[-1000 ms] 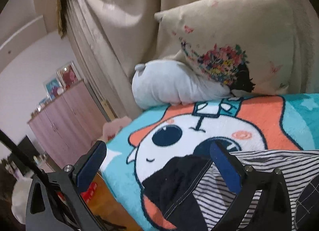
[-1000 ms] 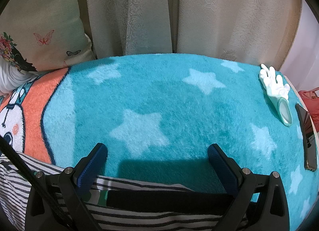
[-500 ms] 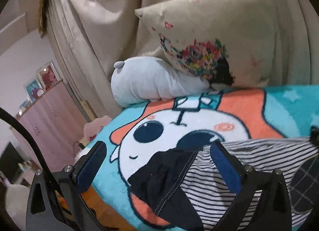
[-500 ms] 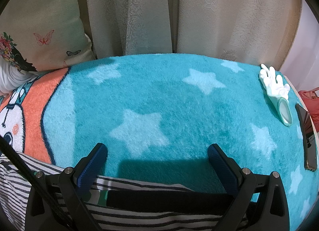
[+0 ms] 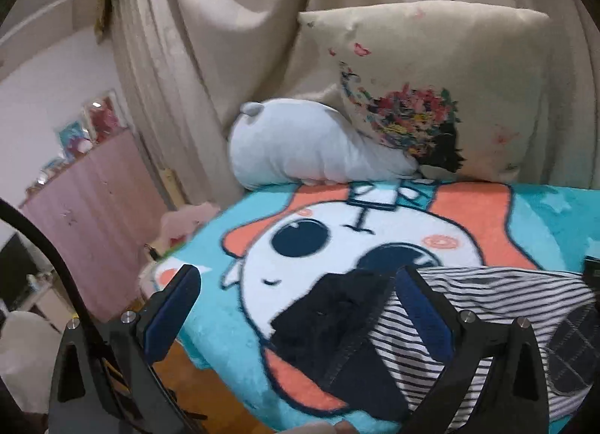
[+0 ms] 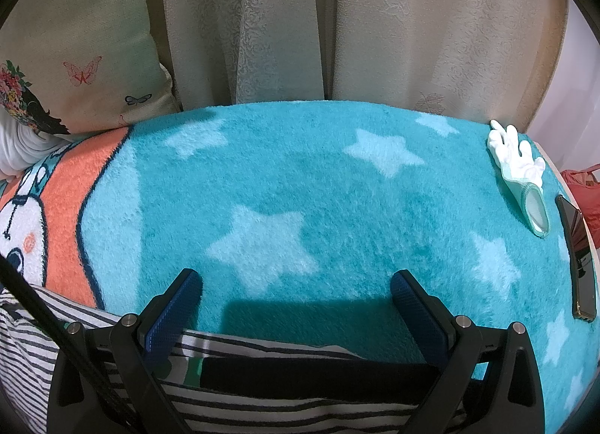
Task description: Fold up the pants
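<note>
The pants point(image 5: 483, 306) are black-and-white striped with a dark navy part point(image 5: 330, 317) and lie on a teal cartoon blanket point(image 5: 378, 242). My left gripper point(image 5: 296, 310) is open and empty, hovering over the dark end near the blanket's left edge. In the right wrist view the striped pants point(image 6: 262, 389) with a black waistband point(image 6: 315, 377) lie under my right gripper point(image 6: 296, 314), which is open and empty just above them.
A floral pillow point(image 5: 431, 96) and a white plush point(image 5: 307, 149) sit at the head of the blanket before beige curtains point(image 6: 281, 21). A white glove point(image 6: 521, 171) and a phone point(image 6: 579, 257) lie at the right edge. A pink cabinet point(image 5: 93, 216) stands left.
The left wrist view has swung and shifted, with the pillow and plush moving left and then back right. The right gripper has not moved.
</note>
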Demonstrator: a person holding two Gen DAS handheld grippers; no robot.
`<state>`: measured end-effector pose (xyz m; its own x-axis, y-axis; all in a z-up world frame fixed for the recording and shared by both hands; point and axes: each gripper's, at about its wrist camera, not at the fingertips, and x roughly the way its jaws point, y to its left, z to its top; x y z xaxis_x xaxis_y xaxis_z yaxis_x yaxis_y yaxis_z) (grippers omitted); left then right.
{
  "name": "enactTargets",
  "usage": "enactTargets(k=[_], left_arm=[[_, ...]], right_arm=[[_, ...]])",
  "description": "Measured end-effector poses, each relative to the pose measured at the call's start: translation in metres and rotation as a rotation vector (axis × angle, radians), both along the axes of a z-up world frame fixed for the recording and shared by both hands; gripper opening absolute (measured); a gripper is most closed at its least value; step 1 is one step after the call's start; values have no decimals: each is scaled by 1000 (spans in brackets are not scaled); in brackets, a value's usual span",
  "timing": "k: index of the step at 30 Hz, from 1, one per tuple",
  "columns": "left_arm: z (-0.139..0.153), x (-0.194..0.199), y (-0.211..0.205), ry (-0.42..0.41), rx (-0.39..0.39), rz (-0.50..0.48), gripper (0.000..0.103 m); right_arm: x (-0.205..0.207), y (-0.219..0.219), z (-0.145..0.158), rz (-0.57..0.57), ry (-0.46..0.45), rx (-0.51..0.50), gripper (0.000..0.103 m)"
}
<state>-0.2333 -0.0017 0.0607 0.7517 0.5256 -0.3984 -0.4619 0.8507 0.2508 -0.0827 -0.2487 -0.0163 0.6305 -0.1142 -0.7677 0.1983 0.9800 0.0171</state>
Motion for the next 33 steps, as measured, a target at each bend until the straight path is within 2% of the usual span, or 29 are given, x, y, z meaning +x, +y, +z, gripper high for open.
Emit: enactTargets(k=[4, 7, 9, 11, 13, 17, 26, 33], left_arm=[[0, -5, 5, 0, -149, -254, 103], [-2, -7, 5, 3, -196, -388, 103], [1, -8, 3, -21, -190, -400, 103], [5, -8, 1, -57, -143, -395, 103], [5, -5, -2, -52, -112, -398, 103], [-3, 10, -5, -1, -112, -416, 103], [-49, 45, -27, 213, -78, -456, 103], [-72, 57, -24, 295, -64, -433, 103]], right_arm=[[0, 0, 0, 0, 0, 0, 102], [0, 0, 0, 0, 0, 0, 102], [0, 0, 0, 0, 0, 0, 102], [0, 0, 0, 0, 0, 0, 102], [0, 0, 0, 0, 0, 0, 102], [0, 0, 0, 0, 0, 0, 102], [0, 0, 0, 1, 0, 0, 102], [0, 1, 0, 1, 0, 0, 102]])
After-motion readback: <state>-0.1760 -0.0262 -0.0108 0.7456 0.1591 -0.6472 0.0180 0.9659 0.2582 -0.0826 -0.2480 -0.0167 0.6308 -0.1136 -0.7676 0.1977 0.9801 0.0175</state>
